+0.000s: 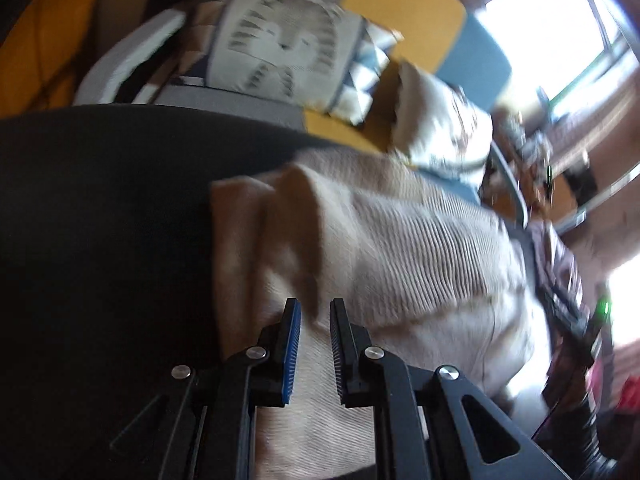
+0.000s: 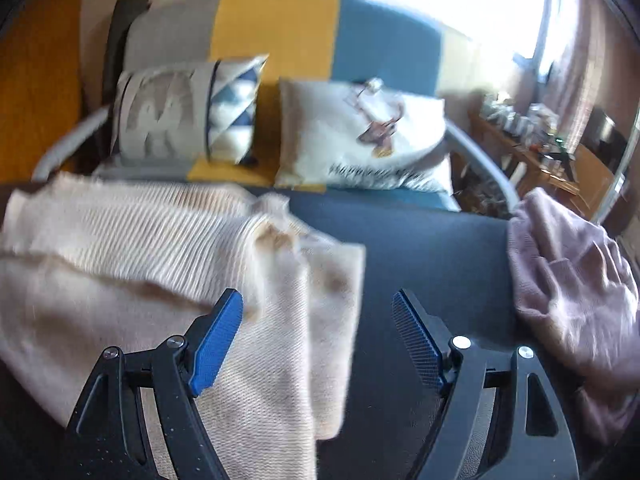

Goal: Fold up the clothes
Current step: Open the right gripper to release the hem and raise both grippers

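A cream knit garment (image 1: 384, 248) lies partly folded on a dark table (image 1: 100, 220). My left gripper (image 1: 315, 308) hovers over its left part, jaws a narrow gap apart, nothing held between them. In the right wrist view the same cream garment (image 2: 160, 264) lies at the left on the dark table (image 2: 420, 240). My right gripper (image 2: 318, 300) is wide open above the garment's right edge, empty. A pink garment (image 2: 572, 280) lies crumpled at the right.
Behind the table stands a grey, yellow and blue sofa (image 2: 304, 28) with two cushions (image 2: 360, 132). A wooden shelf with small items (image 2: 552, 148) stands at the right by a bright window. Both views are motion-blurred.
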Motion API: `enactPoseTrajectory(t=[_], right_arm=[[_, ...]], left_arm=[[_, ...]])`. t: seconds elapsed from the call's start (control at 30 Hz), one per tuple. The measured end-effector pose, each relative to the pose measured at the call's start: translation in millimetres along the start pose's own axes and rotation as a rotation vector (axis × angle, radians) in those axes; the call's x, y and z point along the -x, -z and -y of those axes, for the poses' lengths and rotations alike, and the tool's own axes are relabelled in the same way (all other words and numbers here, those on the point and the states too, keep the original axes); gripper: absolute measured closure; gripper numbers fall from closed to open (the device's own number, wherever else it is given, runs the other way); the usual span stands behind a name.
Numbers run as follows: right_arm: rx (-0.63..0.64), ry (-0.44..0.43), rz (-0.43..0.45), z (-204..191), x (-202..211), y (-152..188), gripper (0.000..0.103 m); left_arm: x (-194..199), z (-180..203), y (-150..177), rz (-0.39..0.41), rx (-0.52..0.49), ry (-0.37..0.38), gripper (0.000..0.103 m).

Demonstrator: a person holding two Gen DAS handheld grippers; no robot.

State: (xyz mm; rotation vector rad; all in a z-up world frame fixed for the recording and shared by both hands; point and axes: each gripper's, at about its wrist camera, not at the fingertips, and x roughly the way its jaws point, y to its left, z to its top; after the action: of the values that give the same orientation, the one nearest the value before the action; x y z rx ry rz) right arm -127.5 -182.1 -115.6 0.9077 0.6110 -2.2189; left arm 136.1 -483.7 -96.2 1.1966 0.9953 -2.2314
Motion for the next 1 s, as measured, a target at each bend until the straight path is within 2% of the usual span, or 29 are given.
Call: enactPoseTrajectory(t=[0.07, 0.2, 0.3, 0.4, 0.43, 0.47, 0.53, 0.6, 0.77, 0.9, 1.0], right_arm=[[0.059, -0.009, -0.036, -13.0, -11.5, -2.7, 0.023], [0.072, -0.056, -0.009, -27.8, -22.7, -19.6, 0.023], [-0.062, -0.101, 0.081, -20.8, -25.6, -47.2, 0.023], [-0.272, -0.159, 0.166, 0.6, -22.1, -62.4, 0.023], [-0.295, -0.173, 0.169, 4.0, -19.1, -61.6, 0.023], [-0.311, -0.187, 0.168, 6.7, -16.0, -60.2, 0.023], [-0.248, -0.199, 0.140, 0.1, -11.3, -55.9, 0.023], [-0.194, -0.259, 0.106, -6.7, -0.8, -40.5, 0.023], [-0.140, -0.395, 0.024, -26.5, 18.9, -9.4, 0.023], [-0.117, -0.395, -0.068, -43.5, 3.5, -1.4, 0.023], [-0.094, -0.343, -0.121, -53.8, -14.6, -2.6, 0.023]], left_arm=[[-10.2, 8.2, -2.4, -0.037, -0.031, -0.030, 0.088], [-28.4, 18.9, -15.1, -0.079, -0.046, -0.058, 0.088], [-31.8, 15.8, -36.1, -0.046, 0.057, 0.062, 0.088], [-25.0, -6.7, -54.6, 0.065, 0.282, 0.270, 0.087], [-21.1, -15.2, -56.6, 0.104, 0.342, 0.311, 0.087], [-17.8, -19.4, -56.6, 0.124, 0.356, 0.313, 0.087], [-13.4, -19.2, -52.3, 0.122, 0.302, 0.259, 0.086], [-11.2, -11.9, -40.0, 0.091, 0.222, 0.215, 0.086], [-1.2, 5.7, -9.5, 0.036, 0.091, 0.238, 0.086], [8.2, 38.2, 9.1, -0.015, -0.044, 0.217, 0.086], [-5.1, 59.7, 10.4, -0.065, -0.136, 0.109, 0.086]])
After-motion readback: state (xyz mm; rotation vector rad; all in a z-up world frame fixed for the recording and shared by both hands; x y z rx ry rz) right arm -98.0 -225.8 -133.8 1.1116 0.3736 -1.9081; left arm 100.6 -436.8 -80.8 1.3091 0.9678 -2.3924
